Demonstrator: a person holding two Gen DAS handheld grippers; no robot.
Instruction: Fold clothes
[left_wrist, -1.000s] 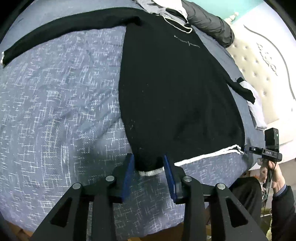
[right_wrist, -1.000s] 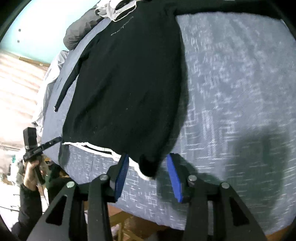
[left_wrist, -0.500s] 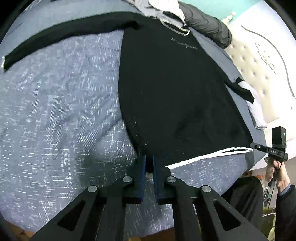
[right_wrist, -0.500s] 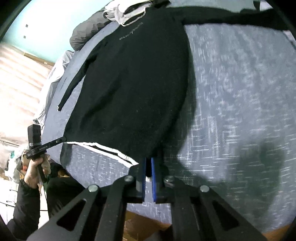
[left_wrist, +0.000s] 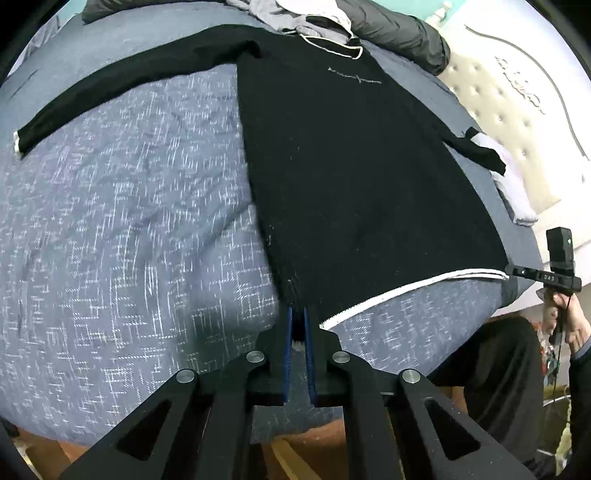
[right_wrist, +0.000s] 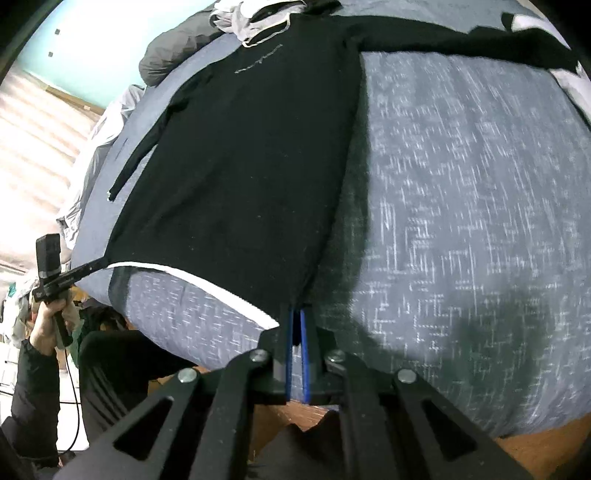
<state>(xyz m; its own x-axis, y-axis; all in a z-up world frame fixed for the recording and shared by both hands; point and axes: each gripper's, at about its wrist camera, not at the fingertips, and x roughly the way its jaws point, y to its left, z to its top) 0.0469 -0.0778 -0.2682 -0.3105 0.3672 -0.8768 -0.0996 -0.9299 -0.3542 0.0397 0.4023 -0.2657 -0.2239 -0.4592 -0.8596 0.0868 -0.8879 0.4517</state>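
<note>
A black knitted long-sleeved sweater (left_wrist: 354, 177) with a white-striped hem lies face up and spread flat on a bed covered by a grey-blue quilt with a white dashed pattern (left_wrist: 122, 236). Its collar points to the far end of the bed, where a heap of grey and dark clothes (left_wrist: 373, 26) sits just beyond it; both sleeves stretch out sideways from the body.

The left tongs (left_wrist: 297, 325) are clamped on one hem corner of the sweater, at the near edge of the bed, the blue pads pressed together with black fabric between them. The right tongs (right_wrist: 296, 325) are clamped on the opposite hem corner in the same way. Between the two corners the white-edged hem sags slightly above the quilt.

A cream tufted headboard (left_wrist: 517, 122) stands beside the sweater's short-lying sleeve.
</note>
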